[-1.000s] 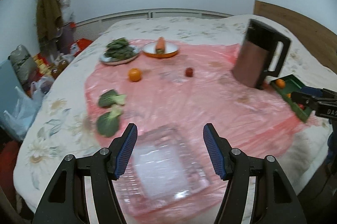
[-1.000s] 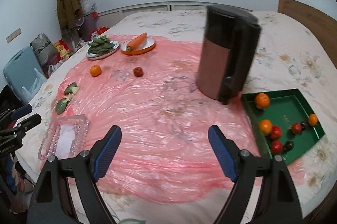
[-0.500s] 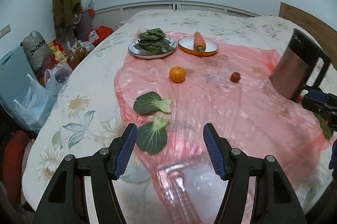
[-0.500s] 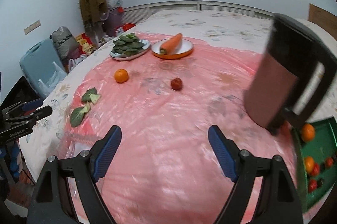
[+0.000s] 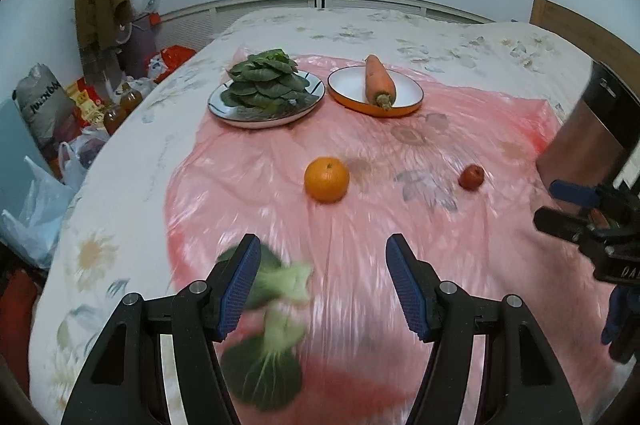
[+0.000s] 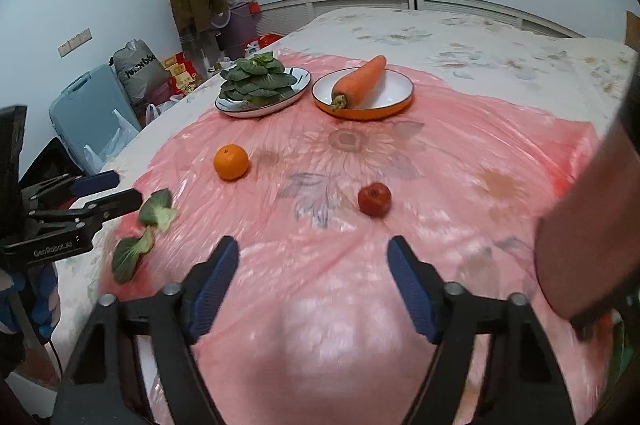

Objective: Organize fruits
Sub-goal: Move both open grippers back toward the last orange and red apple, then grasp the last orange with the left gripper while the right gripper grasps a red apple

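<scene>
Left wrist view: the left gripper [image 5: 320,285] hangs above the pink plastic sheet [image 5: 400,225] with its blue-padded jaws spread wide and nothing between them. Just beneath its left finger lie two loose bok choy leaves [image 5: 264,337], blurred. Farther ahead, an orange [image 5: 326,179] sits alone on the sheet, and to its right, well apart, a small red fruit [image 5: 471,177], possibly an apple. Beyond these, side by side at the sheet's far edge, stand a plate piled with leafy greens [image 5: 262,85] and an orange-rimmed dish [image 5: 400,93] carrying a whole carrot [image 5: 378,79]. A dark, copper-sided kettle [image 5: 580,129] rises at the right edge, with the other gripper in front of it.

From the right wrist camera, the right gripper [image 6: 314,283] is likewise wide open and empty over the sheet. The small red fruit [image 6: 374,199] lies ahead between its fingers' lines, the orange [image 6: 231,161] farther left, the bok choy leaves [image 6: 140,237] near the left gripper [image 6: 108,191]. The kettle's side [image 6: 588,217] fills the right edge, blurred. Everything rests on a floral bedspread [image 6: 460,37].
</scene>
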`<state>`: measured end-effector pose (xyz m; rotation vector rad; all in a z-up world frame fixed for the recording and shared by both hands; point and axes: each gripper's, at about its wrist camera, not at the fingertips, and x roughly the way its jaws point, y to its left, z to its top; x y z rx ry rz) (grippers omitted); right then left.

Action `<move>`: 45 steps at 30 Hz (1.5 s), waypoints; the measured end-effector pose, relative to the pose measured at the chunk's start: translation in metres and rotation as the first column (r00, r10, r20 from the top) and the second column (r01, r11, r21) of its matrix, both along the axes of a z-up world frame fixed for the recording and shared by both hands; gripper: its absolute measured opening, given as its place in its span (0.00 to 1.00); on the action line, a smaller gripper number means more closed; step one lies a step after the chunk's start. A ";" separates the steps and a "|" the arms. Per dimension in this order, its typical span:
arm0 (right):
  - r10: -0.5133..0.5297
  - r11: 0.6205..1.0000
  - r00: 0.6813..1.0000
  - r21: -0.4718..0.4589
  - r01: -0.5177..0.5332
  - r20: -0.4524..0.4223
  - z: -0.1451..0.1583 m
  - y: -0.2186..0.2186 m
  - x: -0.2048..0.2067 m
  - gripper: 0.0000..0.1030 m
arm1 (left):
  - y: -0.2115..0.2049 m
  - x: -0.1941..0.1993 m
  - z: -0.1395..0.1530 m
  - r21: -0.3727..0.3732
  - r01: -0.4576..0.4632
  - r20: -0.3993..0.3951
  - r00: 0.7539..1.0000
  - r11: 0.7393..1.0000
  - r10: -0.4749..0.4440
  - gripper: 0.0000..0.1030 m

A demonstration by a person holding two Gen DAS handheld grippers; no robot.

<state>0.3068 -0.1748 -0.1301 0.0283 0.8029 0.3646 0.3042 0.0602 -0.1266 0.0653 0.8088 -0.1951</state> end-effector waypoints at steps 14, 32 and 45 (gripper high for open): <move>-0.030 1.000 0.998 -0.008 0.030 -0.057 -0.054 -0.005 0.080 0.72 | -0.022 0.088 -0.050 0.053 0.021 -0.073 0.997 0.998 -0.017 0.57; -0.061 0.997 0.995 -0.059 0.056 -0.084 -0.073 -0.013 0.109 0.67 | -0.030 0.112 -0.074 0.054 0.044 -0.119 0.992 0.998 -0.038 0.47; -0.029 1.000 0.992 -0.015 0.028 -0.126 -0.079 -0.016 0.113 0.41 | -0.019 0.109 -0.065 -0.009 0.032 -0.094 0.995 0.999 -0.033 0.38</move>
